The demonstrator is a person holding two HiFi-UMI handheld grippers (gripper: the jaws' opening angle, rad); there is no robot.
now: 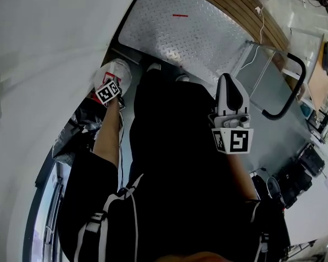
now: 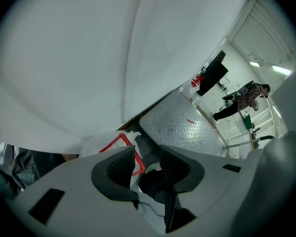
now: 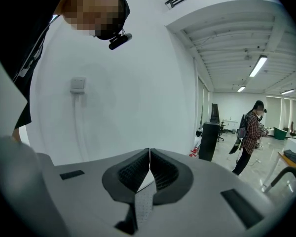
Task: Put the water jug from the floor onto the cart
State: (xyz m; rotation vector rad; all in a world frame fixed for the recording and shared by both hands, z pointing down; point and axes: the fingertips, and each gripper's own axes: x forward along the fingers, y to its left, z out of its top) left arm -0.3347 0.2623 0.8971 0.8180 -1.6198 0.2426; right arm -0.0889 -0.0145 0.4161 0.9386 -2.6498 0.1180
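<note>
Spread wide on the left claw: two dark, ribbed pads, nothing pinched between them, aimed steeply down. Just past those pads, a white rumpled-looking thing with a thin red loop, seemingly the water jug, low by the foot of the smooth white wall and not on the cart. Too little of it in sight to tell its long axis or where its neck points. Off to one side, crinkled clear plastic. Further out, the cart: a flat grey deck of raised diamond-pattern metal with rounded corners and a small red mark on top. At its far end, a bent tube handle with a black grip. Pressed together on the right claw: matching ribbed pads, holding nothing, facing the bare wall at a shallow downward tilt, well apart from the jug.
</note>
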